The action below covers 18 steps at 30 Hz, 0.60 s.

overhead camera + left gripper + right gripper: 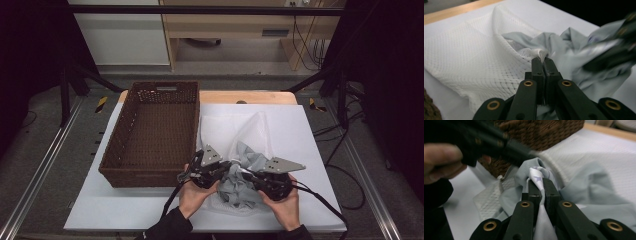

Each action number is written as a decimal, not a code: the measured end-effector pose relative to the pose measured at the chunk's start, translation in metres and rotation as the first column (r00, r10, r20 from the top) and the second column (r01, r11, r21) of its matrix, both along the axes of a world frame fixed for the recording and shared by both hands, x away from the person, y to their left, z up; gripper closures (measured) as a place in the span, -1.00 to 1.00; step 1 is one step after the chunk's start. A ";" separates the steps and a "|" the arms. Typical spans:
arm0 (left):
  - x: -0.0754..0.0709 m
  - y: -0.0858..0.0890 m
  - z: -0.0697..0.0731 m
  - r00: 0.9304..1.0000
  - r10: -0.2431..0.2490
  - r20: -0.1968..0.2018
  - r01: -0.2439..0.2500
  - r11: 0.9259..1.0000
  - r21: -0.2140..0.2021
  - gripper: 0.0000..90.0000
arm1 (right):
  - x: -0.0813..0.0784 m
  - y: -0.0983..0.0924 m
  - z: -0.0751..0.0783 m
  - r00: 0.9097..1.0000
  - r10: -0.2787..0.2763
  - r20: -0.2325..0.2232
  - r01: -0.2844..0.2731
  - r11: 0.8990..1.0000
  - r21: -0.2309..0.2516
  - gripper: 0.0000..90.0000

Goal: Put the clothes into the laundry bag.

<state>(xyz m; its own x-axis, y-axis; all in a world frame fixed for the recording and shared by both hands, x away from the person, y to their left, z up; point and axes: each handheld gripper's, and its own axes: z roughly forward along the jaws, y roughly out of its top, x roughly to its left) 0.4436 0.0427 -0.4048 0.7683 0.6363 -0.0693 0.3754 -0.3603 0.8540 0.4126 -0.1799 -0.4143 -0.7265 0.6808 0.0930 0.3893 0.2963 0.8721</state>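
Nearest the person, two hands hold grippers side by side at the front edge of a white-covered table (320,150). The left gripper (543,60) has its jaws clenched on the rim of a white mesh laundry bag (469,57); the pinched hem sits right at the jaw tips, and the mesh rises and spreads away beyond and to the left of them. The right gripper (539,181) grasps a fold of pale grey-blue garment (596,187), its lighter inner face printed with small purple stars; the cloth runs down between the clamped jaws and bunches around them on both sides. In the high view the crumpled garment (240,175) lies between the two grippers, touching both, with no clear long axis. The bag (235,127) stretches from the grippers away toward the table's far edge, its open mouth nearest the jaws. Just left of the left gripper stands a brown wicker basket (125,135), long axis running away from the person.
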 end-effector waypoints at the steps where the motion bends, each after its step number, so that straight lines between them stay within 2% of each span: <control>1: -0.001 -0.001 0.004 1.000 -0.003 0.008 0.003 1.000 -0.001 0.97 | 0.001 0.004 -0.004 1.000 -0.001 -0.009 0.001 1.000 -0.003 0.94; 3: -0.003 -0.004 0.009 1.000 -0.012 0.022 0.012 1.000 0.002 0.98 | 0.005 0.010 -0.011 0.999 -0.021 -0.032 0.020 1.000 -0.013 0.94; 5: -0.005 -0.008 0.012 0.999 -0.023 0.031 0.023 1.000 0.008 0.98 | 0.008 0.014 -0.016 0.999 -0.041 -0.035 0.040 0.999 -0.023 0.93; 7: -0.007 -0.011 0.012 0.999 -0.030 0.041 0.029 0.999 0.019 0.98 | 0.017 0.018 -0.025 0.995 -0.093 -0.031 0.091 0.994 -0.060 0.93; 10: -0.009 -0.011 0.008 0.998 -0.036 0.042 0.035 0.999 0.031 0.98 | 0.029 0.024 -0.038 0.989 -0.142 -0.048 0.137 0.986 -0.094 0.92; 13: -0.010 -0.006 -0.002 0.999 -0.036 0.023 0.035 0.999 0.036 0.98 | 0.040 0.028 -0.051 0.986 -0.160 -0.056 0.152 0.980 -0.126 0.88; 15: -0.011 -0.002 -0.009 0.999 -0.031 0.012 0.031 0.999 0.039 0.97 | 0.040 0.028 -0.051 0.987 -0.152 -0.050 0.144 0.981 -0.129 0.80; 18: -0.010 0.003 -0.016 1.000 -0.023 0.000 0.023 0.999 0.047 0.97 | 0.032 0.021 -0.038 0.992 -0.120 -0.033 0.115 0.986 -0.121 0.56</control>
